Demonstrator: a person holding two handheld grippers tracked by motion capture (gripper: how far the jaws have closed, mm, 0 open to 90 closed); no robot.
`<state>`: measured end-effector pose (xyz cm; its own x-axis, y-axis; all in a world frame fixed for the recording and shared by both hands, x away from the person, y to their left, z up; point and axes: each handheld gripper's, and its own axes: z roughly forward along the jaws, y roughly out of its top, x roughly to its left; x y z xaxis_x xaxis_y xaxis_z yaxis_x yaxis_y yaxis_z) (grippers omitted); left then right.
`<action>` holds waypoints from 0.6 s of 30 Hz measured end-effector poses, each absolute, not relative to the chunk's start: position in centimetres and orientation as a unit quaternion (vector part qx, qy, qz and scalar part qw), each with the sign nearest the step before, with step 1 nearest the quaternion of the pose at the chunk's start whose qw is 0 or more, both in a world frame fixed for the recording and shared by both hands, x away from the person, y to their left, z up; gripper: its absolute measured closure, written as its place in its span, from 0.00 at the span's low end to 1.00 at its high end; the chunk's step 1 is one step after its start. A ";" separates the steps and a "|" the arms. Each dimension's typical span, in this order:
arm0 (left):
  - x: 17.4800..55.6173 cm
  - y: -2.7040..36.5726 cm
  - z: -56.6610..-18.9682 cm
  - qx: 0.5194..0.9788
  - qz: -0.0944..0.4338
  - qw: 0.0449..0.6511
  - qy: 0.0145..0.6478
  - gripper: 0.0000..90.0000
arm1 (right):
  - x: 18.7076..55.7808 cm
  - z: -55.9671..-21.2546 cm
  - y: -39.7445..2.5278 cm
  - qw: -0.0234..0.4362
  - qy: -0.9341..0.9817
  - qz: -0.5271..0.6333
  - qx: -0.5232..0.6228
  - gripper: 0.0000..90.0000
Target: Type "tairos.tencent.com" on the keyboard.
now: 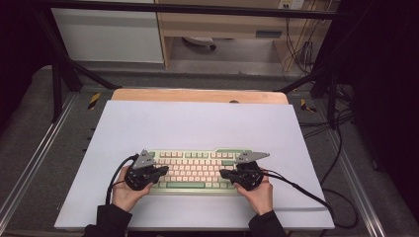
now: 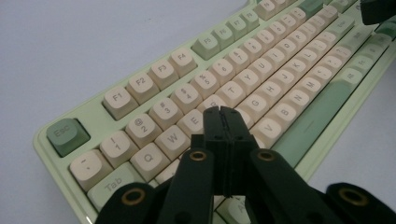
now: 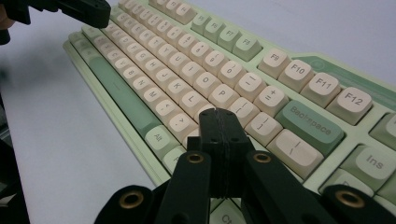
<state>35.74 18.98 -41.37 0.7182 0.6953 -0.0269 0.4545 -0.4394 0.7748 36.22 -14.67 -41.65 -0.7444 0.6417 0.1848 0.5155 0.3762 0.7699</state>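
My left claw point(image 2: 224, 112) has its jaws pressed together with nothing between them, tip over the letter keys near E and R at the left end of the green and cream keyboard point(image 1: 197, 170); my right claw point(image 3: 219, 114) is likewise pressed together and bare, tip over the keys just short of Backspace point(image 3: 309, 127). The keyboard lies on the near half of the pale bench point(image 1: 197, 123), between my two hands. Open bench spreads beyond it to the far wooden edge point(image 1: 197, 95) and on either side.
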 end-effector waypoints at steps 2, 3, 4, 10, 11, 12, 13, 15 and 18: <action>35.9 18.7 -41.3 0.836 0.150 0.401 0.342 1.00 | 36.2 -41.7 -14.7 0.072 0.827 0.435 0.350 1.00; 35.9 18.5 -41.3 0.836 0.149 0.402 0.342 1.00 | 36.2 -41.7 -14.7 0.073 0.826 0.435 0.350 1.00; 36.0 18.4 -41.3 0.837 0.149 0.401 0.342 1.00 | 36.2 -41.7 -14.6 0.072 0.826 0.435 0.351 1.00; 36.3 17.5 -41.3 0.839 0.147 0.400 0.339 1.00 | 36.2 -41.8 -14.6 0.070 0.828 0.433 0.349 1.00; 36.4 17.4 -41.2 0.839 0.147 0.400 0.338 1.00 | 36.2 -41.8 -14.6 0.070 0.828 0.433 0.349 1.00; 36.4 17.3 -41.2 0.839 0.147 0.400 0.338 1.00 | 36.2 -41.8 -14.6 0.070 0.828 0.433 0.349 1.00; 36.5 17.2 -41.2 0.839 0.147 0.401 0.339 1.00 | 36.2 -41.8 -14.6 0.070 0.828 0.433 0.349 1.00; 36.6 17.1 -41.2 0.838 0.147 0.401 0.340 1.00 | 36.2 -41.8 -14.6 0.070 0.829 0.433 0.348 1.00; 36.9 17.0 -41.1 0.837 0.146 0.402 0.342 1.00 | 36.2 -41.8 -14.6 0.069 0.827 0.434 0.350 1.00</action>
<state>36.87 16.98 -41.13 0.7227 0.6905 -0.0299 0.4553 -0.4432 0.7722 36.20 -14.61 -41.77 -0.7459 0.6387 0.1889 0.5185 0.3789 0.7665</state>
